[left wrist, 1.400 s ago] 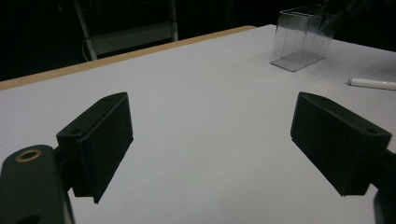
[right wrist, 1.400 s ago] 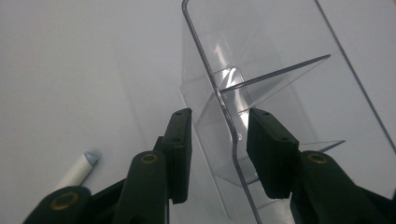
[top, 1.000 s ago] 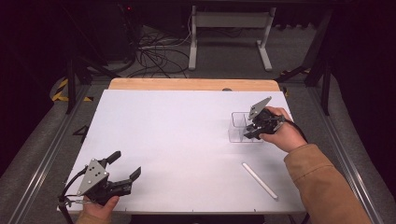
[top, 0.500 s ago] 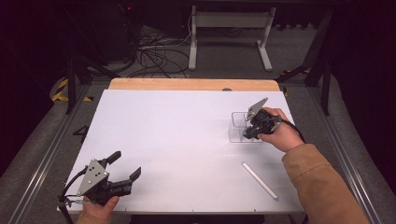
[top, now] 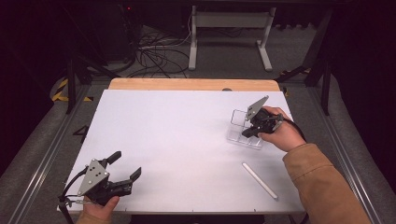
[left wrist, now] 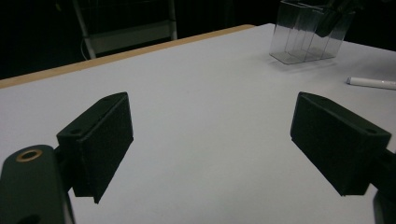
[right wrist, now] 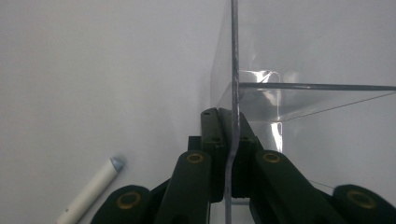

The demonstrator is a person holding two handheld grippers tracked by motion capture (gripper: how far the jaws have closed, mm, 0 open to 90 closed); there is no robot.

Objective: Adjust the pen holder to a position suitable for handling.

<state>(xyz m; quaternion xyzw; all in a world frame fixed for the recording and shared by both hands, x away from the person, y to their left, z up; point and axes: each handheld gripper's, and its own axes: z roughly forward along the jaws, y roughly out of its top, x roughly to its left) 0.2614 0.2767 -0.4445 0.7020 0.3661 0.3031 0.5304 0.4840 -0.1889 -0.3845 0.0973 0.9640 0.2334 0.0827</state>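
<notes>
Table (top: 187,140): white top with a wooden strip along the far edge; the work surface, mostly bare.

Organizer (top: 239,125): clear plastic box with divided compartments, upright on the table's far right, compartments looking empty. It stands just past the pen, likely placed there to receive it.

Right gripper (top: 251,130): in the person's right hand, tilted down over the organizer's near right side. Its jaws have just been closing and now pinch one thin clear wall between them; the right gripper view shows the wall (right wrist: 232,140) running straight up between the pads. A grip on the rim is probably the surest hold on so smooth a box, whether to steady it or to shift it.

Left gripper (top: 122,169): in the left hand at the near left corner, well apart from the organizer. Jaws wide apart, nothing between them, bare table below in its own view. It appears parked out of the way, pointing toward the organizer (left wrist: 310,32) and ready to reach.

Pen (top: 259,180): white, slim, lying flat at a slant on the near right, near the right sleeve, apart from the organizer and untouched; judged next for pickup.
</notes>
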